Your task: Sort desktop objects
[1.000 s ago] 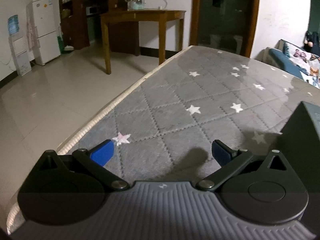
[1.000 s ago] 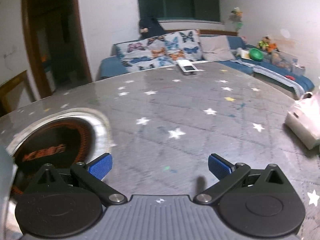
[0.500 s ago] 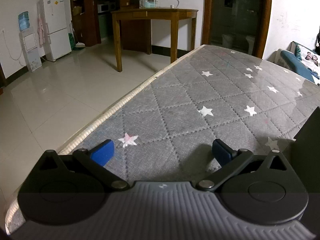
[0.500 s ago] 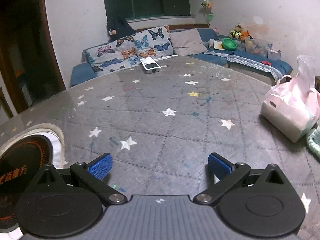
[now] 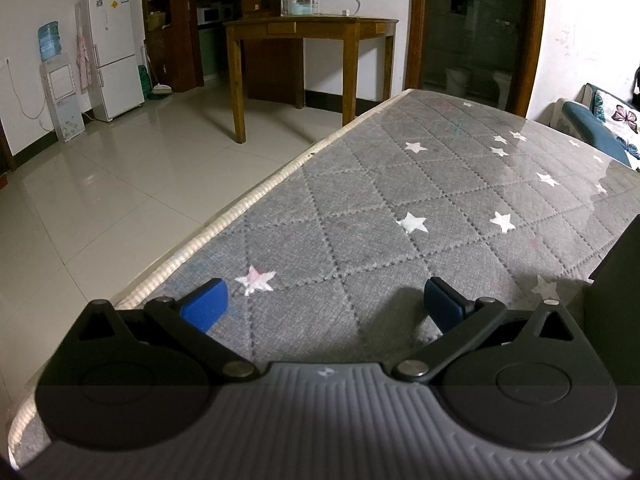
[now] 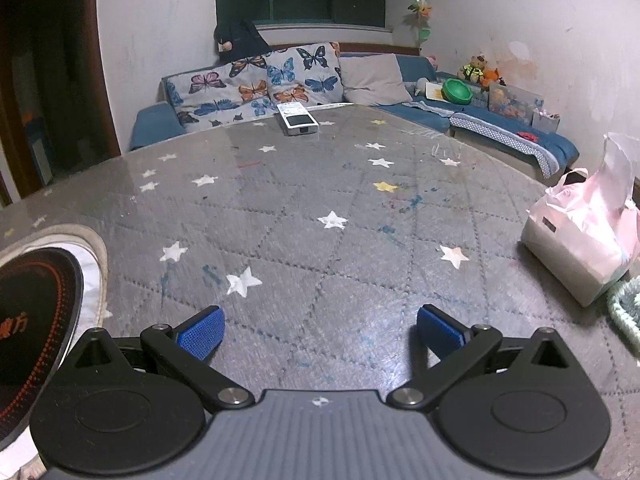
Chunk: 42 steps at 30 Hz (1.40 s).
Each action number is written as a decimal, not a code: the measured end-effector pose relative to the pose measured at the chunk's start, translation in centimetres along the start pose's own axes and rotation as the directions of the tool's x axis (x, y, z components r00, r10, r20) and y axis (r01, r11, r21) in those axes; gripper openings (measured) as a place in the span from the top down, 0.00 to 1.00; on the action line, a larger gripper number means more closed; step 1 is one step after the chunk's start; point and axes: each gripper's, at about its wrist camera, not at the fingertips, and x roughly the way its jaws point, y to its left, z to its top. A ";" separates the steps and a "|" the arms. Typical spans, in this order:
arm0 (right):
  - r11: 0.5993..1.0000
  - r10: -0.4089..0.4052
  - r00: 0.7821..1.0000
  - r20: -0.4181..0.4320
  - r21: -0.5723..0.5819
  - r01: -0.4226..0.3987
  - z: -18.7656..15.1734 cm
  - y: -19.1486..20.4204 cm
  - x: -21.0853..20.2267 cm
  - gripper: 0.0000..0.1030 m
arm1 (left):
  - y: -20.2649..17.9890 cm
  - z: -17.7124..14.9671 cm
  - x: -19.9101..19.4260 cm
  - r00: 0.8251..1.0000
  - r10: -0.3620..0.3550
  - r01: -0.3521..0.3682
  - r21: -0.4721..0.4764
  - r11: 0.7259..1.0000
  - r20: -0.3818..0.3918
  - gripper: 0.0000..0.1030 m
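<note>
My left gripper (image 5: pixel 323 305) is open and empty, low over the grey star-patterned table top (image 5: pixel 420 200) near its left edge. A dark box-like object (image 5: pixel 616 280) stands just right of it. My right gripper (image 6: pixel 318 332) is open and empty over the same table (image 6: pixel 320 200). In the right wrist view a pink tissue pack (image 6: pixel 584 232) lies at the right, a white device (image 6: pixel 298 119) lies at the far edge, and a black round disc with orange marks on a white base (image 6: pixel 36 312) sits at the left.
A woven teal basket rim (image 6: pixel 626 308) shows at the right edge beside the tissue pack. A sofa with butterfly cushions (image 6: pixel 256 84) lies beyond the table. In the left wrist view, tiled floor (image 5: pixel 120 184) and a wooden table (image 5: pixel 312 40) lie past the table's left edge.
Both views have swung. The right gripper turned rightwards, so the disc slid to the left edge and the tissue pack and basket came into view. The left gripper's view shifted left, away from the dark box.
</note>
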 end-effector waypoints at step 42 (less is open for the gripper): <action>1.000 -0.009 1.000 -0.004 -0.011 0.009 0.0 -0.9 0.1 0.00 | -0.4 0.6 -0.3 1.000 0.003 -0.003 0.001 1.000 -0.003 0.00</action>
